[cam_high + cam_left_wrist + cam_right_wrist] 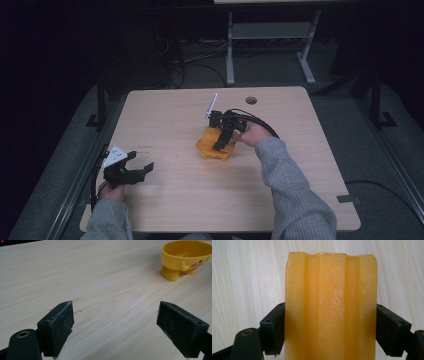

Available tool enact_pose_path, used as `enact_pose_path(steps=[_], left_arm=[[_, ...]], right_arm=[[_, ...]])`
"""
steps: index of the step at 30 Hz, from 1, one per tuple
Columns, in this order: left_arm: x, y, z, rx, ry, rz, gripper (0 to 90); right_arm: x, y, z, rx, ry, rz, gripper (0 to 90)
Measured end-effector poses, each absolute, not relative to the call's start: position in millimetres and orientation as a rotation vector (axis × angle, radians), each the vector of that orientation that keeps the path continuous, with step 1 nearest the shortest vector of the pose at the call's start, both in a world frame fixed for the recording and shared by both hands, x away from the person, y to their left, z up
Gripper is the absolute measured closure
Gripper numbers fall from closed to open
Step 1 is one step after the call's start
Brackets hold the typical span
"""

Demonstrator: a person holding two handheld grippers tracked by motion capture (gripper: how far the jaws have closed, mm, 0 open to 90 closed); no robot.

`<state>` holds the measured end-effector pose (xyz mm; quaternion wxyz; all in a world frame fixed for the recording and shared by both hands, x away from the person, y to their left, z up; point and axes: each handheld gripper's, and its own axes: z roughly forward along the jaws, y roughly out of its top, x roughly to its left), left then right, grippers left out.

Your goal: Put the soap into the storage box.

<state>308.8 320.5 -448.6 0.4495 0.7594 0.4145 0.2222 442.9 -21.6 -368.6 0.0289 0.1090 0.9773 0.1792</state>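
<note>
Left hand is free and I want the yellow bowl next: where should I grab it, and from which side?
Grip the bowl by its thin rim, coming down from above with one jaw inside and one outside. It stands upright on stubby feet with its mouth open upward, and the body looks too wide to span. The left gripper is open, well short of it.
</note>
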Motion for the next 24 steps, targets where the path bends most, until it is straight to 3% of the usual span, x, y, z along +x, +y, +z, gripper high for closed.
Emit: enact_pose_path(steps=[24], left_arm=[[309.1,320.6,-448.9,1.874,1.026,0.552,13.8]], right_arm=[[445.4,-9.2,-382.1,0.294,3.037,0.526,21.2]])
